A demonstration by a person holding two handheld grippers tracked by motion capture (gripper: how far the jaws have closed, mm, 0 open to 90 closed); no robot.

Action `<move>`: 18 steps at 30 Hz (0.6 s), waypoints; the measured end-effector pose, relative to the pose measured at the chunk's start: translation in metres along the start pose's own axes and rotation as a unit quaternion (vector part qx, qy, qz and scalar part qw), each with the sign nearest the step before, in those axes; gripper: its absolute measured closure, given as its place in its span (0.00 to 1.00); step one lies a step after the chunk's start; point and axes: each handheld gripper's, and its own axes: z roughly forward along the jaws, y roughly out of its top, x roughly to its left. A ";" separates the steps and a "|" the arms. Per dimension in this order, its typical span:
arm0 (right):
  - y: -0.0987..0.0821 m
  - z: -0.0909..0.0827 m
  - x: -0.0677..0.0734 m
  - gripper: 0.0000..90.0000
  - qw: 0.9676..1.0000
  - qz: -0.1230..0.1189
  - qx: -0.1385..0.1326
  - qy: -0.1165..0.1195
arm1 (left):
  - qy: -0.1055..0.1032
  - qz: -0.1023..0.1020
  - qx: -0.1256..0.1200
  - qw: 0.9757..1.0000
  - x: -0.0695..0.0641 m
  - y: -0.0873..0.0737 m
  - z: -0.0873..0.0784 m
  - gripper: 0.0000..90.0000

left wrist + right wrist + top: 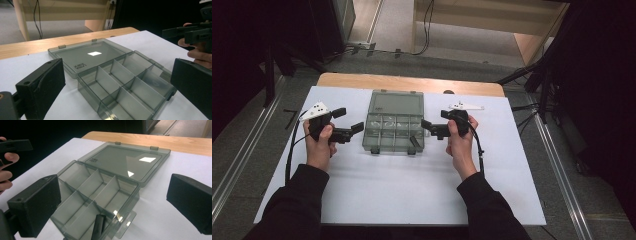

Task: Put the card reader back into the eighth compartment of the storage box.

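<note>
A smoky translucent compartment box lies open mid-table, its lid flat behind it. A small black cylindrical piece rests in the near right compartment, also seen as the black piece. The other compartments look bare. My left gripper is just left of the box, aimed at it, with its jaws wide apart and nothing between them. My right gripper is at the box's right side, open too. The box sits beyond my left gripper, and the box beyond my right gripper.
A white sheet covers the table, with a wooden edge at the back. Cables trail from both grippers toward the near side. Dark stands and floor rails flank the table, and a wooden bench stands beyond it.
</note>
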 end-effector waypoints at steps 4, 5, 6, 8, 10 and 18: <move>0.003 0.004 -0.004 0.00 1.000 0.005 0.001 0.002 | -0.002 -0.005 0.003 1.000 0.005 0.002 0.008 0.00; 0.003 0.005 -0.005 0.00 1.000 0.007 0.001 0.003 | -0.003 -0.007 0.003 1.000 0.005 0.003 0.010 0.00; 0.003 0.006 -0.005 0.00 1.000 0.007 0.000 0.003 | -0.003 -0.006 0.004 1.000 0.006 0.004 0.012 0.00; 0.003 0.007 -0.007 0.00 1.000 0.009 0.002 0.003 | -0.005 -0.007 0.003 1.000 0.008 0.005 0.016 0.00; 0.003 0.008 -0.009 0.00 1.000 0.012 0.005 0.002 | -0.005 -0.008 0.005 1.000 0.009 0.006 0.020 0.00; 0.009 0.005 -0.011 0.00 1.000 0.007 0.002 -0.001 | -0.007 -0.007 0.004 1.000 0.010 0.013 0.031 0.00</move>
